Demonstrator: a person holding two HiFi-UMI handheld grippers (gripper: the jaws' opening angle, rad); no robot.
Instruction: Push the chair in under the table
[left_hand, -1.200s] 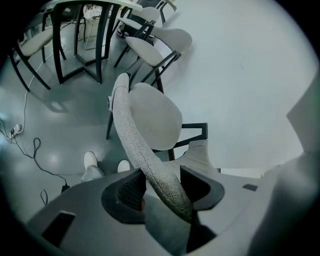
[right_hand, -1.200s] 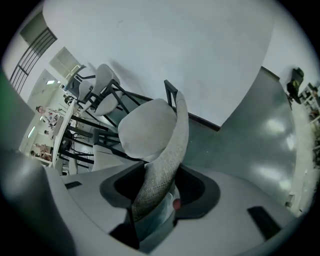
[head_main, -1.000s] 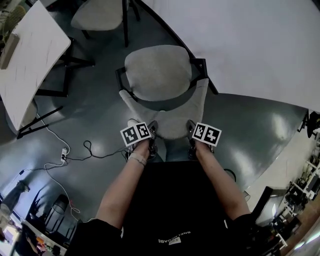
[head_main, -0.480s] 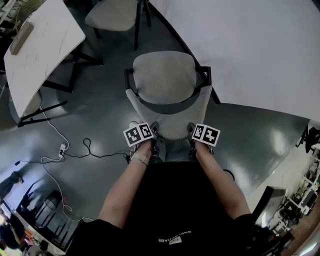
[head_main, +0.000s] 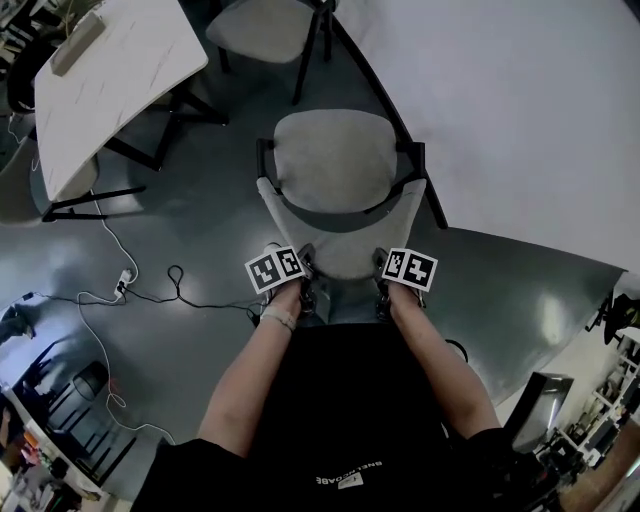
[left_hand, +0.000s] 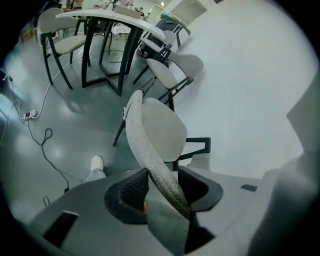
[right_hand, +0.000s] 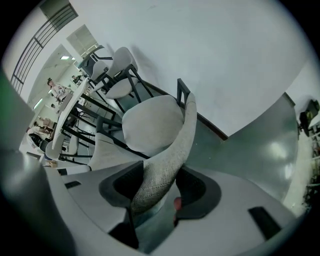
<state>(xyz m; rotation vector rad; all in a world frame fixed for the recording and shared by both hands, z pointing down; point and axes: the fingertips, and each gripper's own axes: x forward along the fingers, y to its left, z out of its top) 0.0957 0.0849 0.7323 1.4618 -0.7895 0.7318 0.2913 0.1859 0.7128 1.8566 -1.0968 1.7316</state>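
The chair has a grey padded seat and a curved grey backrest. It stands at the edge of the big white table, with its seat's far side at the table's rim. My left gripper sits over the backrest's left end. In the left gripper view the backrest runs slantwise between the jaws of the left gripper, which are closing and touch it. My right gripper holds the right end. In the right gripper view the backrest fills the right gripper.
A second white table on black legs stands at the upper left, and another grey chair at the top. Cables and a power strip lie on the grey floor at the left. My shoe is behind the chair.
The head view has swung, so the second table and floor cables have slid right and up. Both grippers have stayed on the backrest's top edge. The chair still stands at the table's edge.
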